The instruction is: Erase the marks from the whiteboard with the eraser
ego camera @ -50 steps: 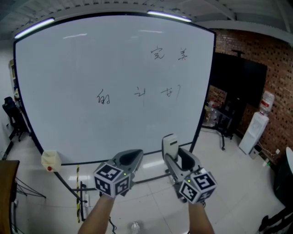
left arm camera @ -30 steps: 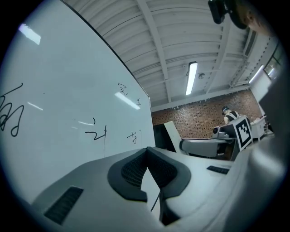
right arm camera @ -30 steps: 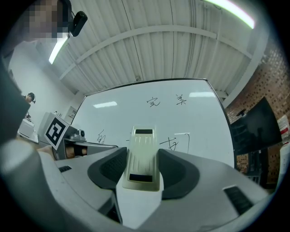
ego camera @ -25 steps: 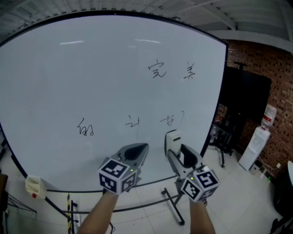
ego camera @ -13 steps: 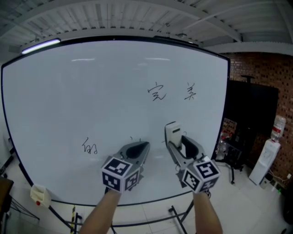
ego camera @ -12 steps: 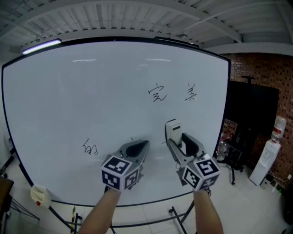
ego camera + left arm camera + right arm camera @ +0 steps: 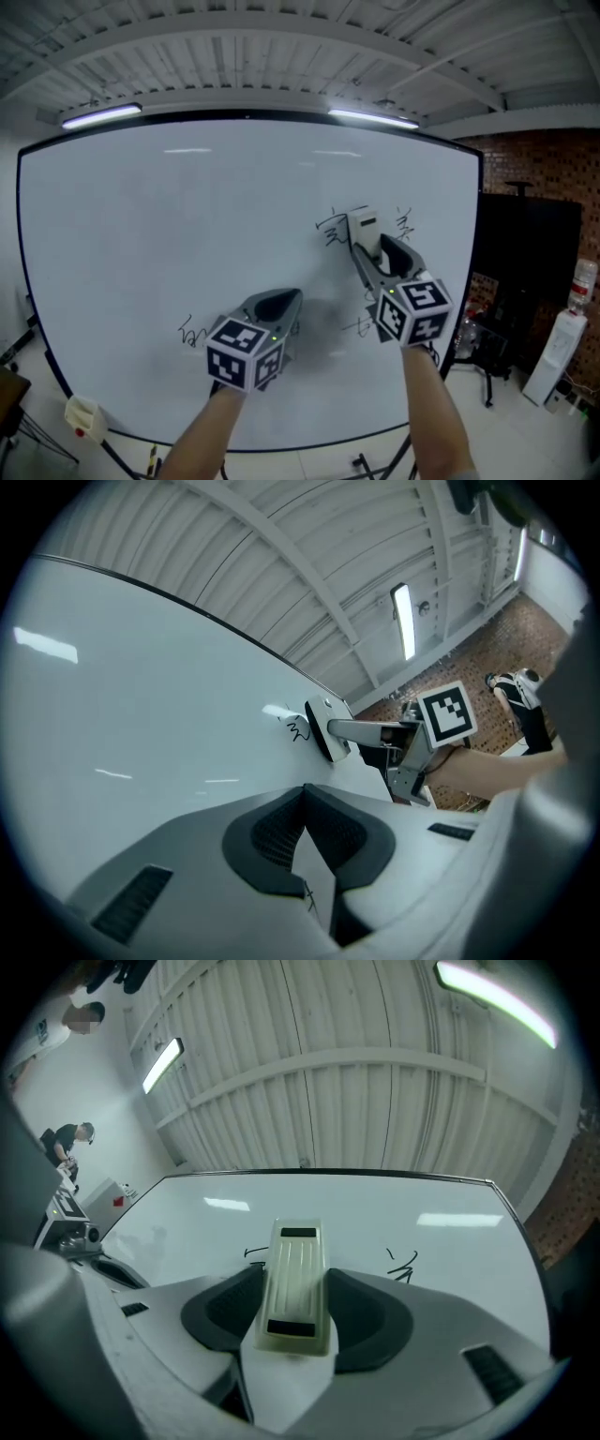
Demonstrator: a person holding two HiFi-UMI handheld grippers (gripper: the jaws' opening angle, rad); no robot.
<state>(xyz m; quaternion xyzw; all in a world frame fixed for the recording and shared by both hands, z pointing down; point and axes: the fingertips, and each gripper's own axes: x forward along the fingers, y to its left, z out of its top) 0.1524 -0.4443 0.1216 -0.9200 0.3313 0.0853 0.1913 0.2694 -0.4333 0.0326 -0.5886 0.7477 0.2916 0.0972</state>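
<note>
The whiteboard [image 7: 169, 234] carries a black mark [image 7: 192, 332] low at left and more marks [image 7: 405, 223] upper right, where the eraser [image 7: 360, 228] seems pressed against it.

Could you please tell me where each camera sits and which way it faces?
Head view: on the person's head, facing the whiteboard; shows both forearms, the left gripper, and the right gripper holding the eraser.
Left gripper view: on the left gripper, looking along its shut, empty jaws across the whiteboard towards the right gripper.
Right gripper view: on the right gripper, looking along jaws clamped on the eraser towards the whiteboard.
Shared: all three show whiteboard and eraser.
</note>
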